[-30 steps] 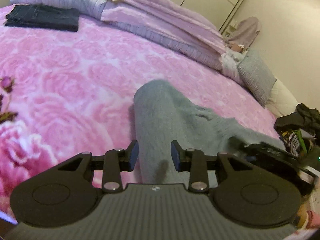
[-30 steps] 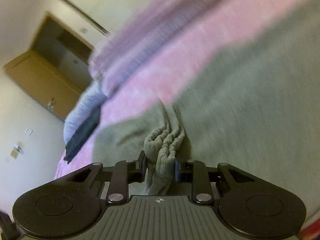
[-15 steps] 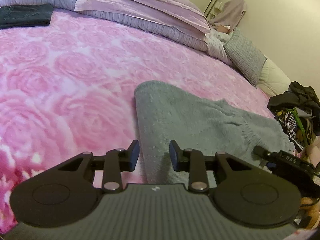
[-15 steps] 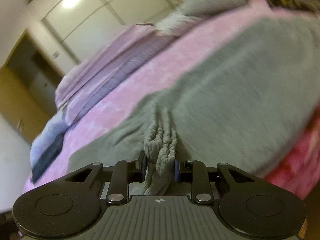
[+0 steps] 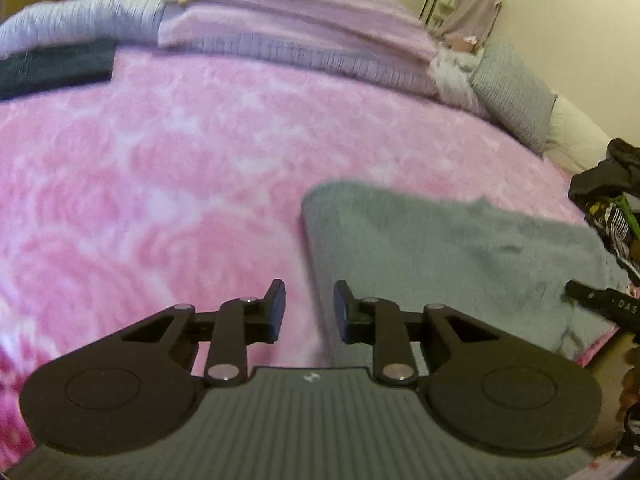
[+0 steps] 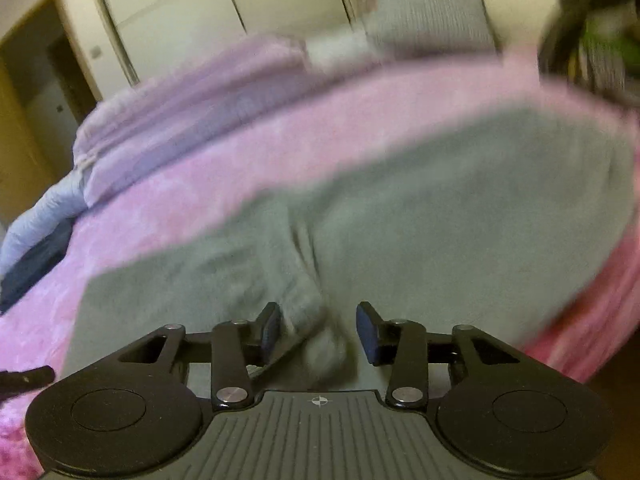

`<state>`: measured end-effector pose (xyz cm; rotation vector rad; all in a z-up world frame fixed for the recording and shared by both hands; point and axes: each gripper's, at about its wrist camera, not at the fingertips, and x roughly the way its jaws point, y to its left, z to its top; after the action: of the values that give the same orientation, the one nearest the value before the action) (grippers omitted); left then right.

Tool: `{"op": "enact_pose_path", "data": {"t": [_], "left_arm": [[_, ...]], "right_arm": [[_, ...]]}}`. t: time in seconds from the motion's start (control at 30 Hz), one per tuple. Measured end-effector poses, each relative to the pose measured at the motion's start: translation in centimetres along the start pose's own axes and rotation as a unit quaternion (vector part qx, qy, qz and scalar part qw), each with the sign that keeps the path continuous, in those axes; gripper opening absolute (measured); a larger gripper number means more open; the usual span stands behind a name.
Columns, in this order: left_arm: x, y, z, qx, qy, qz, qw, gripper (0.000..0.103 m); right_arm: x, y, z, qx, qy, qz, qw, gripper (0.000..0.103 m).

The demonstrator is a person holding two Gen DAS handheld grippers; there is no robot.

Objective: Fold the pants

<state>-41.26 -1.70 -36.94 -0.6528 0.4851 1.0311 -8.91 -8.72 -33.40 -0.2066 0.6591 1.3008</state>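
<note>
The bed [image 5: 168, 168], covered by a pink rose-patterned blanket, fills both views; lilac and grey bedding [image 5: 288, 36] is heaped along its far side. The grey pants [image 5: 448, 256] lie folded flat on the blanket near the bed's near edge, ahead and to the right of my left tongs. A dark folded garment [image 5: 56, 66] rests at the far left of the bed, well apart from the pants. A pile of dark clothes [image 5: 612, 196] sits beyond the bed's right edge. My left tongs [image 5: 309, 310] hang with the jaws parted and nothing between them, just beside the pants' left edge. My right tongs [image 6: 318, 330] stand wide over the pants [image 6: 460, 216]; a bunched grey fold lies loose between the jaws, though motion blur hides whether it touches them.
</note>
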Motion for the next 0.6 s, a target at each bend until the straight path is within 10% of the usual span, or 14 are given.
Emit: {"op": "enact_pose_path", "data": {"t": [0.17, 0.37, 0.6], "left_arm": [[2.2, -2.6, 3.2, 0.052, -0.035, -0.018, 0.9978, 0.019], [9.4, -3.2, 3.8, 0.079, 0.002, 0.012, 0.9968, 0.013], [7.2, -1.8, 1.6, 0.059, 0.000, 0.010, 0.9982, 0.012]], "right_arm": [[1.8, 3.8, 1.7, -0.094, -0.053, 0.021, 0.994, 0.037], [10.5, 5.2, 0.1, -0.158, 0.026, 0.012, 0.987, 0.020], [6.1, 3.8, 0.5, -0.136, 0.001, 0.034, 0.990, 0.022]]}}
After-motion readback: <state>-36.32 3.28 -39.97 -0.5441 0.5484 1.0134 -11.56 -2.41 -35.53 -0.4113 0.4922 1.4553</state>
